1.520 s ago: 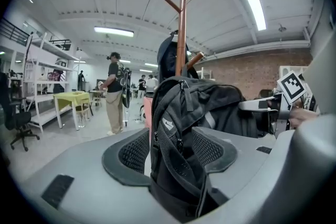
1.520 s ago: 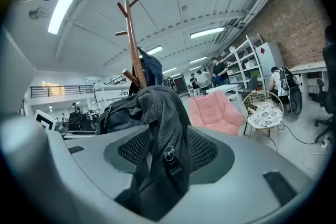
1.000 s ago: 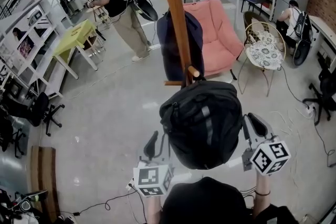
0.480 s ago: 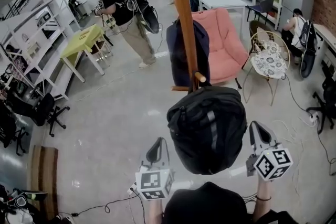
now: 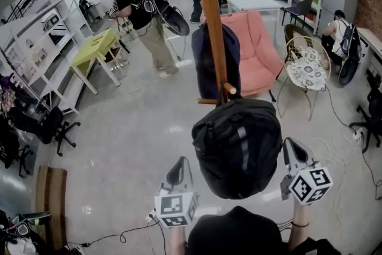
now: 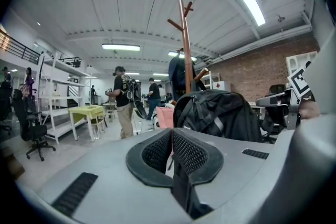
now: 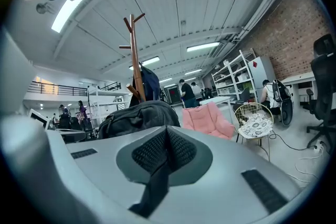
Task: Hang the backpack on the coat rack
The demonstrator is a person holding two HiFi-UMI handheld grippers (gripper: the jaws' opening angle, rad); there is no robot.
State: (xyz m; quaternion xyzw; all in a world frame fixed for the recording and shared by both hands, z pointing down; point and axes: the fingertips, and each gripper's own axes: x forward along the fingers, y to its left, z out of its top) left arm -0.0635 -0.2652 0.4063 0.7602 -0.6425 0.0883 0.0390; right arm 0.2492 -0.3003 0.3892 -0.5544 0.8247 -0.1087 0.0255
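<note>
Head view: the coat rack (image 5: 210,15) pole is cut off by the top edge; its base is hidden behind the black backpack (image 5: 237,146); how the backpack's strap sits on the peg (image 5: 228,90) is too small to tell.

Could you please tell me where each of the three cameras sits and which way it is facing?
Head view: on the person's head, facing steeply down at the backpack hanging on the coat rack; shows the left gripper, the right gripper and both forearms.
Left gripper view: on the left gripper, facing along its just-closed, empty jaws toward the backpack.
Right gripper view: on the right gripper, facing along its shut, empty jaws.
Shared: all three show backpack and coat rack.
</note>
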